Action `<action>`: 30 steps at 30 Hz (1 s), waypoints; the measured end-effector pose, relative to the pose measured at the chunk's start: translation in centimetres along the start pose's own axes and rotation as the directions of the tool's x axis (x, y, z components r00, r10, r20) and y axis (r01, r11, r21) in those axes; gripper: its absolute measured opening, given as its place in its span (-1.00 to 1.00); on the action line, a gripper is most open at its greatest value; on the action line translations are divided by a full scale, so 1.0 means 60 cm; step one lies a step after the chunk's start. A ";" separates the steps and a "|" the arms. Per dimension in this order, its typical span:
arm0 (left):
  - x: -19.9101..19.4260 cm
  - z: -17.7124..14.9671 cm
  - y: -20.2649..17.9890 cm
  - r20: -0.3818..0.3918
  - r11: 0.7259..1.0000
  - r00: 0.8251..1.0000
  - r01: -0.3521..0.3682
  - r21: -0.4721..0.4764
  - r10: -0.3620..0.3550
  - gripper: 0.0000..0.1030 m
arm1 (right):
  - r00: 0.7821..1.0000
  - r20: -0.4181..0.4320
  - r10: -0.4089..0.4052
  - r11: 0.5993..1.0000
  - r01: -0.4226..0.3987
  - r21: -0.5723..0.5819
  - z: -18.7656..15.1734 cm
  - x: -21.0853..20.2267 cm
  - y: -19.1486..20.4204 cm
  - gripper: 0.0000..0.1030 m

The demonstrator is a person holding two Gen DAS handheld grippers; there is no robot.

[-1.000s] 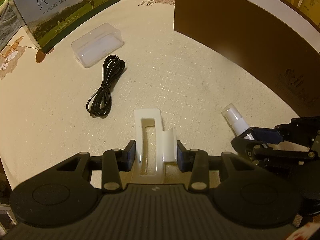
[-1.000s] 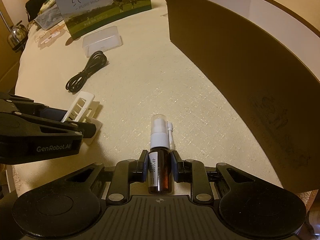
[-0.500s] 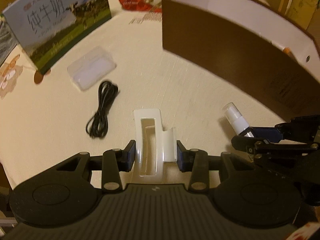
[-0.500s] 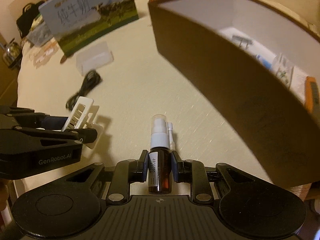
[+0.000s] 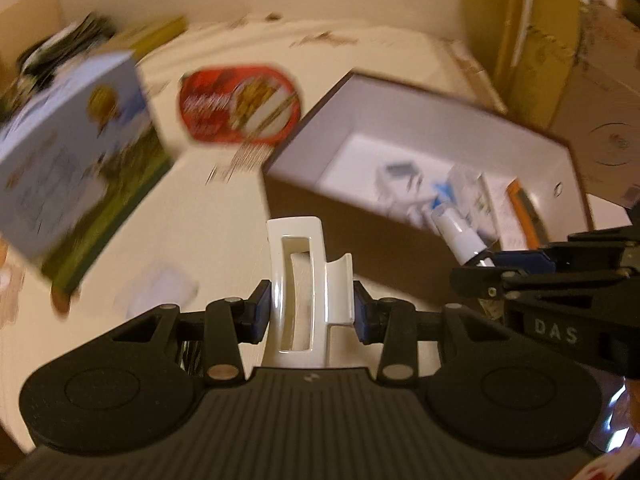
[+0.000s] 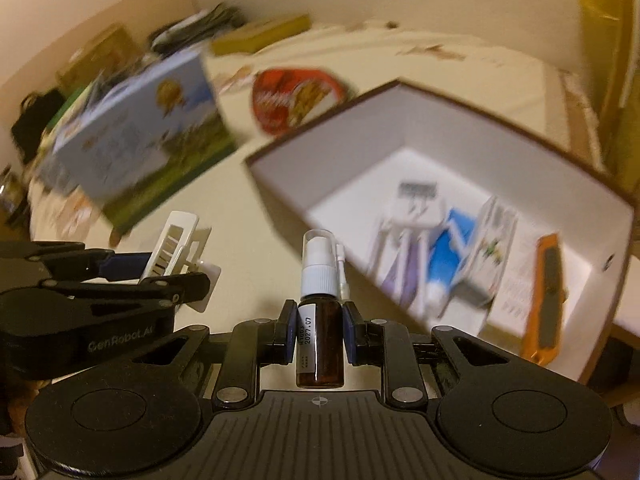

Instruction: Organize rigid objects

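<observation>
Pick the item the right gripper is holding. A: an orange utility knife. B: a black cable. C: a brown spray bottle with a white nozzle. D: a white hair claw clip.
C: in the right wrist view the right gripper is shut on the brown spray bottle, its fingers pressing on both sides.

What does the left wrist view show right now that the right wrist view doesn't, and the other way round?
Only the left wrist view shows the flat front of the white hair clip clamped in the left gripper, and the cardboard boxes behind. Only the right wrist view shows the brown spray bottle with its label, gripped in the right gripper, and the razor pack clearly. Both show the open brown box, the orange knife inside, the milk carton and the red packet.
</observation>
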State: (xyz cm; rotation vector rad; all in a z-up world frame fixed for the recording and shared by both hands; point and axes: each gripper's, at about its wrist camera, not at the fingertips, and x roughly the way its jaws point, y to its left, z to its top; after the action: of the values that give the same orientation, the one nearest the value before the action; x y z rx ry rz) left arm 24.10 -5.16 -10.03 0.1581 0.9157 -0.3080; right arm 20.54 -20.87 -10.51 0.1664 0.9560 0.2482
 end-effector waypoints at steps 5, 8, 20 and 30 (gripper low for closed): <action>0.026 0.071 -0.013 0.043 0.995 0.998 0.048 0.091 -0.052 -0.30 | 0.998 0.043 -0.051 0.996 0.047 0.080 0.049 0.010 -0.021 -0.61; 0.050 0.106 -0.019 0.047 0.989 0.996 0.068 0.134 -0.075 -0.30 | 0.996 0.061 -0.061 0.991 0.053 0.126 0.075 0.019 -0.032 -0.61; 0.144 0.174 -0.019 0.022 0.977 0.992 0.115 0.181 -0.121 -0.30 | 0.989 0.050 -0.140 0.961 0.124 0.247 0.111 0.072 -0.085 -0.61; 0.193 0.156 -0.028 -0.057 0.964 0.994 0.104 0.243 -0.093 -0.30 | 0.987 -0.018 -0.162 0.951 0.160 0.264 0.095 0.115 -0.091 -0.61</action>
State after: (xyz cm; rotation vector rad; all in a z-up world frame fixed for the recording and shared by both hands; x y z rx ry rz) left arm 37.19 -11.49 -13.66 0.3499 0.9300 -0.5126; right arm 29.79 -24.31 -14.05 0.3327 0.9910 -0.0323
